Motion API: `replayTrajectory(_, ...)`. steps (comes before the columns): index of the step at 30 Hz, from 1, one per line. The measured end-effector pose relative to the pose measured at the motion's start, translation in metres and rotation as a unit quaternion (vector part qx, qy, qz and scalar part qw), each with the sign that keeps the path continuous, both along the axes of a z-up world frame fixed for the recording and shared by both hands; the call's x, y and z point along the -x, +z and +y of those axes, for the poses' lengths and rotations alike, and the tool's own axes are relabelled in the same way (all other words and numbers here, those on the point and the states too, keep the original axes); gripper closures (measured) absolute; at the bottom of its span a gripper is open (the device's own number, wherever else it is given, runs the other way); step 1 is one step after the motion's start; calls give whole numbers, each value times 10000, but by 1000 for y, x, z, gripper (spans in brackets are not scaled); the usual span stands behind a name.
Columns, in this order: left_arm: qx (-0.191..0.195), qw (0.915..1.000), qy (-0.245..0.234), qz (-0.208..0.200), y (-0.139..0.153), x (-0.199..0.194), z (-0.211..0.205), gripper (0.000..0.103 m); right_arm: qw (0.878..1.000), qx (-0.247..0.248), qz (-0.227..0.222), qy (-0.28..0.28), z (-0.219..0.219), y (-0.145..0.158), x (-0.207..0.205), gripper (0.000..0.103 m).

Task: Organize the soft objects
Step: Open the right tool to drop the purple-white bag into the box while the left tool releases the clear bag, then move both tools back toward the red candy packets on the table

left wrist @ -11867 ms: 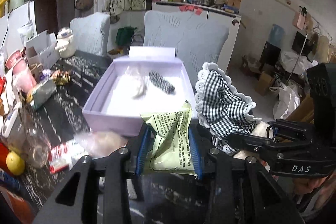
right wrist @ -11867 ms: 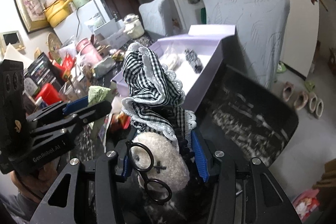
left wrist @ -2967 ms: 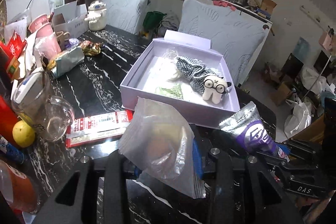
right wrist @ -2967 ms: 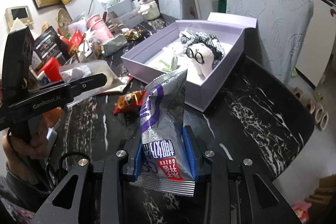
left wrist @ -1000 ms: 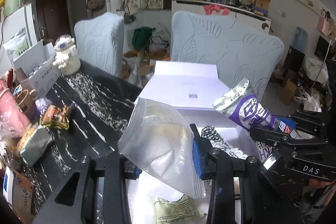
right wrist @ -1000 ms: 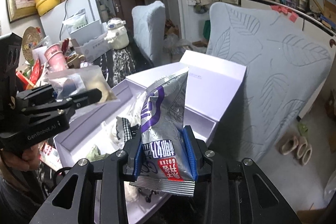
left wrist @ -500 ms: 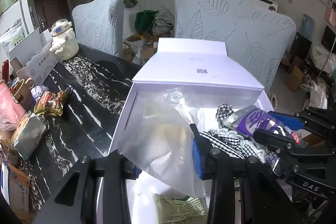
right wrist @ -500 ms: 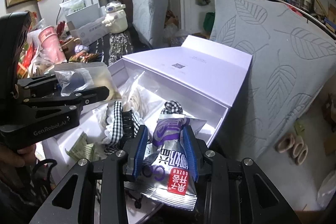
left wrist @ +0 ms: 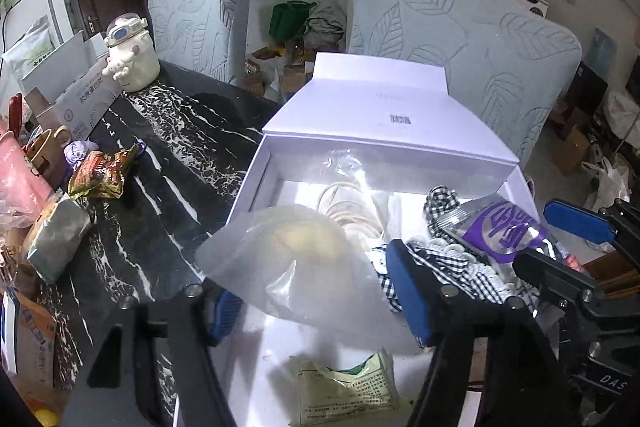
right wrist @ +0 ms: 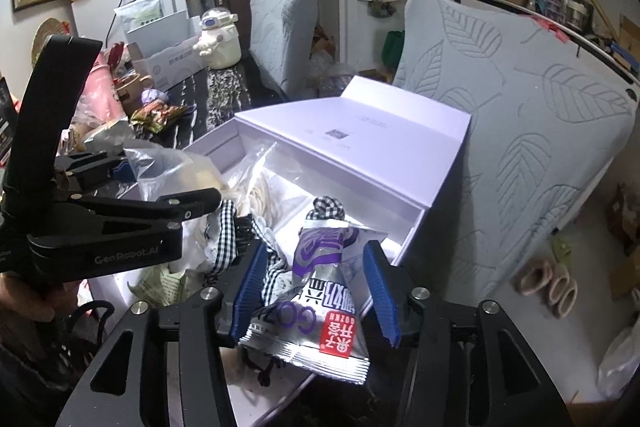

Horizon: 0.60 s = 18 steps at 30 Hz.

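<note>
The open lavender box (left wrist: 256,183) (right wrist: 216,143) lies under both grippers. My left gripper (left wrist: 316,303) hangs over its near left part, its jaws opening around a clear plastic bag (left wrist: 304,267) (right wrist: 176,167) of pale stuffing; the pads stand off the bag, which sags into the box. My right gripper (right wrist: 316,291) (left wrist: 560,247) is at the box's right side. Its jaws are opening too, and the silver-purple snack packet (right wrist: 320,299) (left wrist: 500,231) lies loose between them. Inside lie a checked-cloth doll (left wrist: 440,203) (right wrist: 228,227) and a pale green packet (left wrist: 344,391).
The box stands on a black marble table (left wrist: 160,155). To its left lie a gold-red wrapper (left wrist: 100,175), a silver pouch (left wrist: 56,239), a white robot-shaped jar (left wrist: 128,55) and a cardboard box (left wrist: 80,99). Two pale blue chairs (left wrist: 460,39) stand behind. A hand (right wrist: 24,295) holds the left gripper.
Both grippers came down from above the box into it, then their jaws spread. The clear bag and the snack packet, gripped before, now rest loose in the box.
</note>
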State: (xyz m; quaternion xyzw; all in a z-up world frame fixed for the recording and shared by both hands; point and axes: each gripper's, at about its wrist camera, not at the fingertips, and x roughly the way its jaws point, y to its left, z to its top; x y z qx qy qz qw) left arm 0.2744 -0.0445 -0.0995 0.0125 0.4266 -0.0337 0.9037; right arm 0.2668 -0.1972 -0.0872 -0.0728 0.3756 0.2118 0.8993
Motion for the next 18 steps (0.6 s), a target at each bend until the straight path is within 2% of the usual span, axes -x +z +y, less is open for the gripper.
replayTrajectory(2, -20, 10000, 34, -51, 5, 4, 1, 36, 10000, -12, -50, -21, -1, 5, 2, 51)
replayTrajectory(5, 8, 9999, 19, -127, 13, 9, 2, 36, 9999, -104, -104, -46, -4, 15, 6, 45)
replayTrajectory(9, 58, 9996, 54, -277, 30, 22, 5, 36, 9997, -224, -82, -39, -3, 23, 11, 45)
replayTrajectory(18, -91, 9962, 59, -860, 78, 63, 7, 35, 9984, -335, -456, 56, 2, 59, 43, 45)
